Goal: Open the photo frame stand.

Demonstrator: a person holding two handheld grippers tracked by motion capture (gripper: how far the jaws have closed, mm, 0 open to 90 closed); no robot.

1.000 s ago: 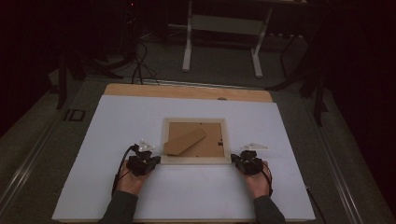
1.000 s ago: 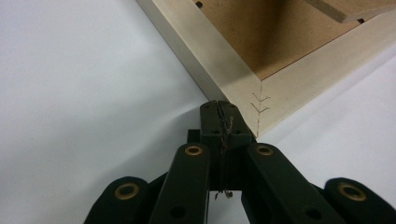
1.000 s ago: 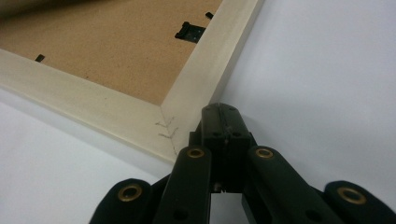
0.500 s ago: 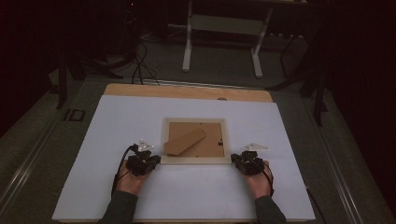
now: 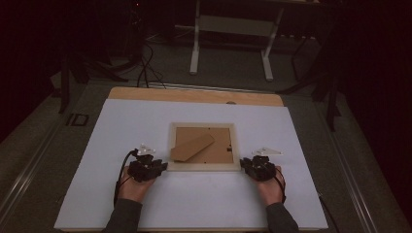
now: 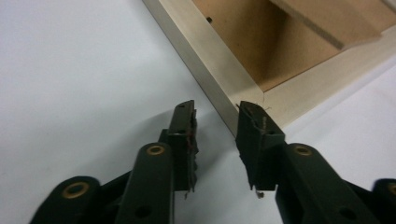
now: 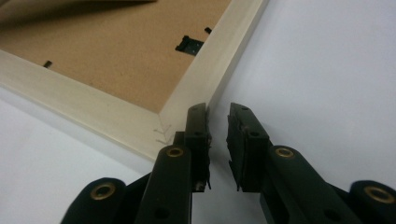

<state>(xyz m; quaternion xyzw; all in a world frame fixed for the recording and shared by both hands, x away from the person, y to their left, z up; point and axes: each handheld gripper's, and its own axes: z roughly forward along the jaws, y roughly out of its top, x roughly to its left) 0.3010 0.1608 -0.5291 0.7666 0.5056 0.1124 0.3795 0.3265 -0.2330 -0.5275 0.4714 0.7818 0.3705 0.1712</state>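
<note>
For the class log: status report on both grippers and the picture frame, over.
Left gripper and right gripper open, jaws just opening, nothing between them. Picture frame face down on white table, a gripper at each near corner. Nothing in the way.

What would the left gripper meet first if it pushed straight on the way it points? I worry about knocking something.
Probably the picture frame: its near corner lies just past the left gripper, whose jaws, just opened, hold nothing.

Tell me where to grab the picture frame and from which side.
Grip the picture frame by its near wooden rail at the two near corners, coming in low from the person's side. It lies flat, back up, so probably only its thin outer edges give the open left gripper and right gripper purchase.
</note>
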